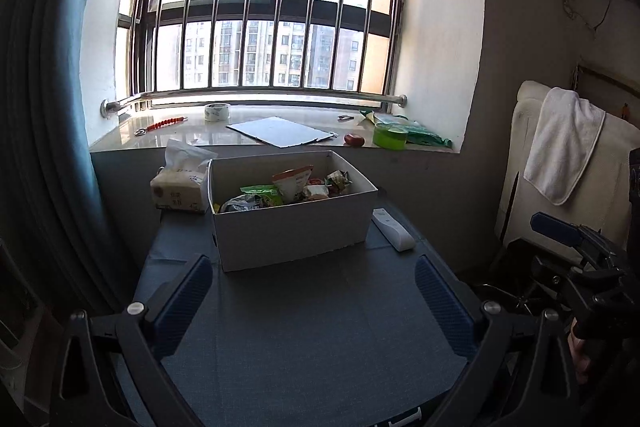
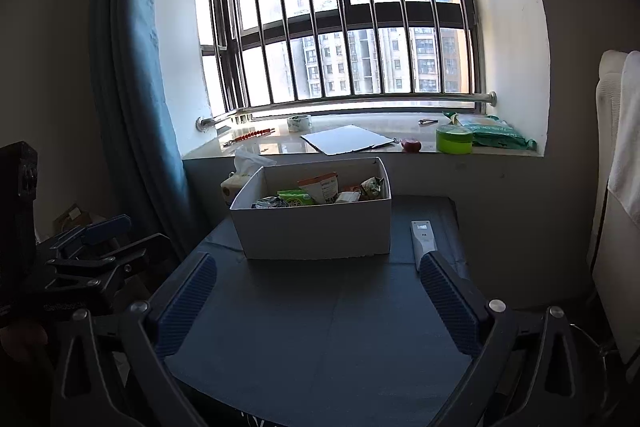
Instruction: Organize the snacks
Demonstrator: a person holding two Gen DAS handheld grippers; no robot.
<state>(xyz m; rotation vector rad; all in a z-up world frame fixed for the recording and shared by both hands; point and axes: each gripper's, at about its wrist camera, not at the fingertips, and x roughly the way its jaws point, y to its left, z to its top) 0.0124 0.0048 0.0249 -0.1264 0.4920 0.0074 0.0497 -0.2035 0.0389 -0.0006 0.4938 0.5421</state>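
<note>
A white cardboard box [image 1: 292, 227] [image 2: 316, 227] stands at the far end of the dark table [image 1: 312, 339] [image 2: 320, 331]. Several snack packets [image 1: 288, 187] [image 2: 320, 191] lie inside it, green, orange and silver ones. My left gripper [image 1: 314, 303] hovers open over the near part of the table, well short of the box, with nothing between its fingers. My right gripper [image 2: 320, 303] is also open and empty, at a similar distance from the box. Each gripper shows at the edge of the other's view.
A tissue pack [image 1: 178, 187] sits left of the box and a white remote [image 1: 394, 229] [image 2: 424, 241] right of it. The windowsill [image 1: 256, 137] holds a tape roll, a white sheet, a green tub and a green bag. A towel-draped chair [image 1: 560, 155] stands at right.
</note>
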